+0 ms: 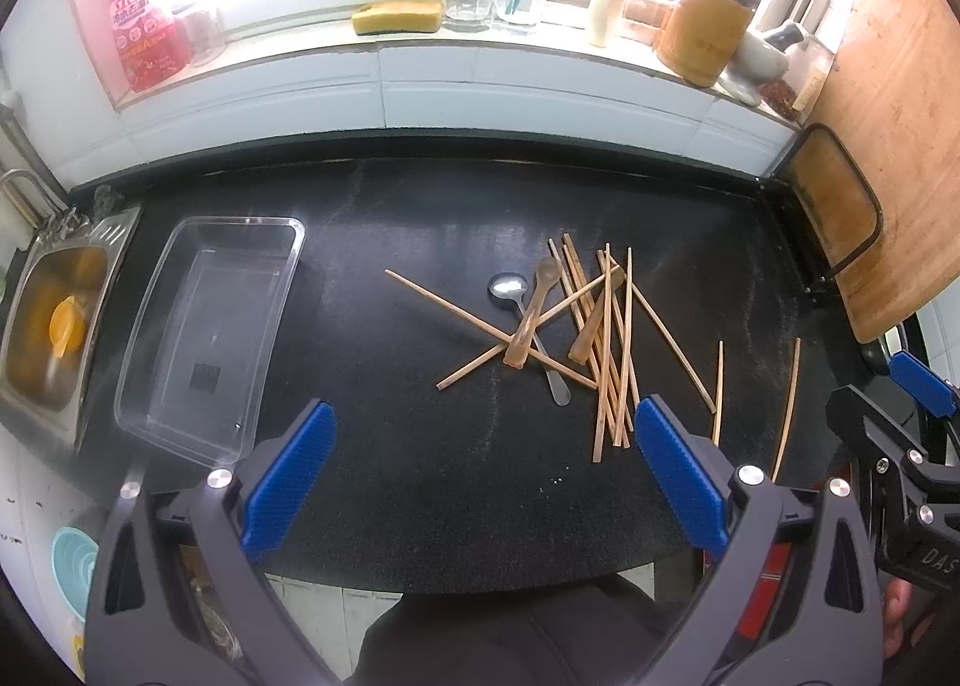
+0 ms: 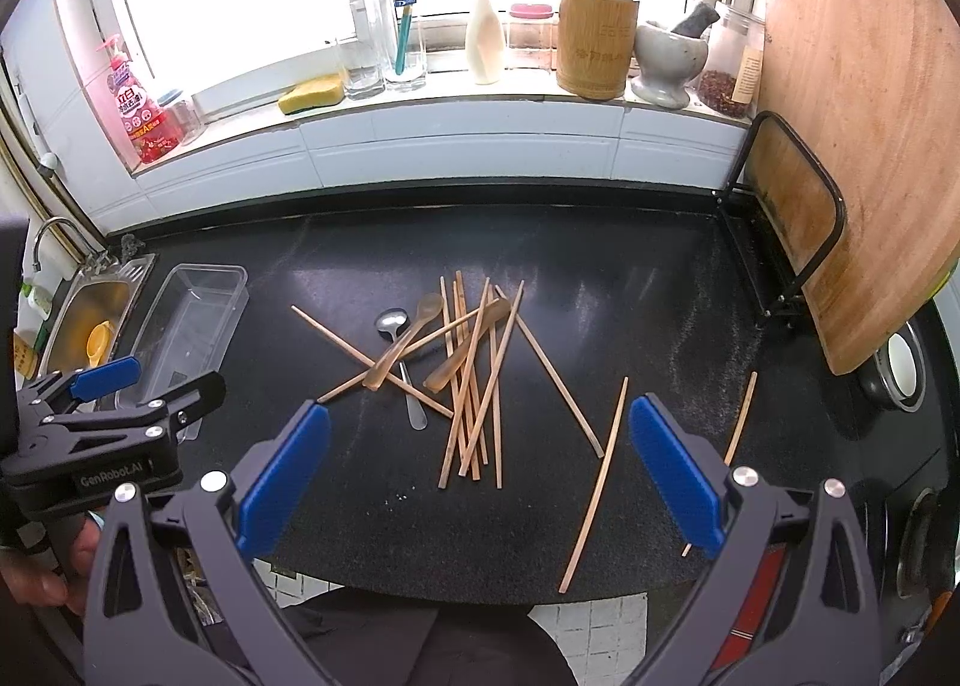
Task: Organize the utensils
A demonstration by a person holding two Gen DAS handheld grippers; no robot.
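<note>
Two tools, left tool and right tool, hover released and empty above the near table edge. Chopsticks and spoons lie crossed mid-table, clear tray empty at left. Best to lift the loose outlying chopstick first, pinching low near its middle, avoiding the tangle.

Home kitchen — sink, countertop

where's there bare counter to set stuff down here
Bare counter lies between the clear tray and the chopstick pile, behind the pile toward the wall, and along the front edge. It is crowded mid-counter, with crossed spoons; stray chopsticks lie to the right.
</note>
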